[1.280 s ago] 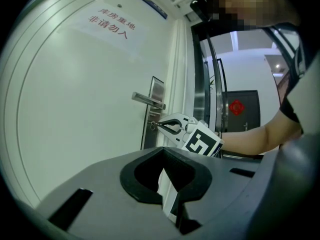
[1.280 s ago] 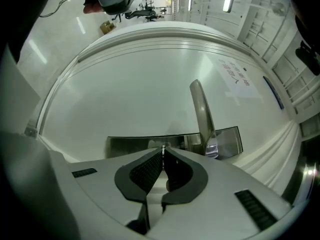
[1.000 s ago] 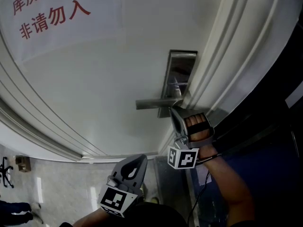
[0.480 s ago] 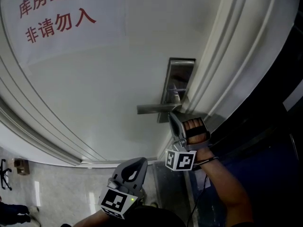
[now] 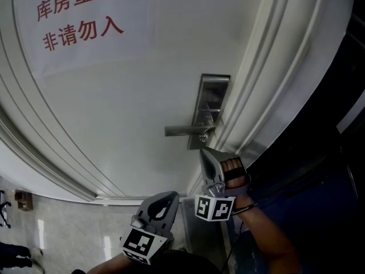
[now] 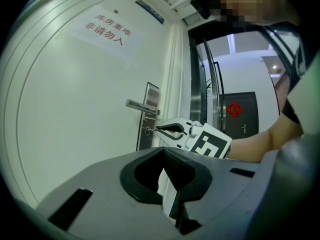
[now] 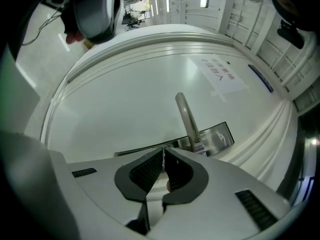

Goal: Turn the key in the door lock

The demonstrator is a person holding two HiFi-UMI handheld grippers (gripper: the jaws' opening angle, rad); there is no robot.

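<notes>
A steel lock plate (image 5: pixel 212 99) with a lever handle (image 5: pixel 182 130) sits on the white door (image 5: pixel 125 96). A small key (image 5: pixel 203 137) sticks out of the cylinder just under the handle. My right gripper (image 5: pixel 201 151) is right below it, shut, and its tips touch the key's outer end (image 6: pixel 148 130). In the right gripper view a thin metal sliver, the key (image 7: pixel 163 156), shows between the closed tips of my right gripper (image 7: pixel 163 151), with the handle (image 7: pixel 187 116) beyond. My left gripper (image 5: pixel 170 195) hangs low and apart from the door, shut on nothing.
A paper notice with red characters (image 5: pixel 80 16) is stuck high on the door. The moulded white door frame (image 5: pixel 268 84) runs along the right of the lock, with a dark opening (image 5: pixel 331 153) beyond it. Tiled floor (image 5: pixel 57 233) lies at lower left.
My right gripper has drawn back a little, down and away from the lock plate, so the key now shows under the handle. The left gripper has barely moved.
</notes>
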